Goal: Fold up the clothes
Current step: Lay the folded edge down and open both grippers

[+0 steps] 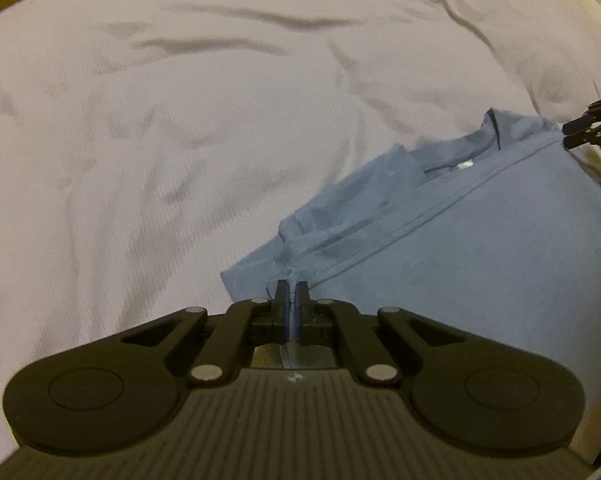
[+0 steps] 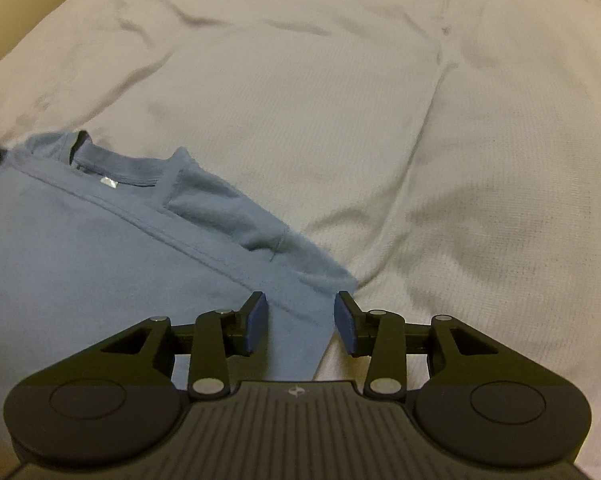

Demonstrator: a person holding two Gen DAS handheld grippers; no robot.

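A wrinkled white bedsheet (image 1: 180,140) carries everything here, spreading to the frame edges in both wrist views; no container shows in either. On the left, the left gripper (image 1: 291,292) is clenched on a pinch of the blue T-shirt (image 1: 480,248), a thin ridge of blue cloth standing between its closed fingers at the shirt's near-left corner; from there a doubled hem (image 1: 440,216) runs diagonally up to the right, and beyond it the collar (image 1: 456,160) with a small pale label (image 1: 466,165) lies flat on the sheet. The T-shirt sits on the bedsheet between the two tools, its lower part folded up over its upper part; a sleeve (image 2: 236,216) peeks out beyond the hem. On the right, the right gripper (image 2: 300,320) is released, its blue pads (image 2: 256,322) spread apart over the shirt's near-right corner, with cloth showing in the gap.
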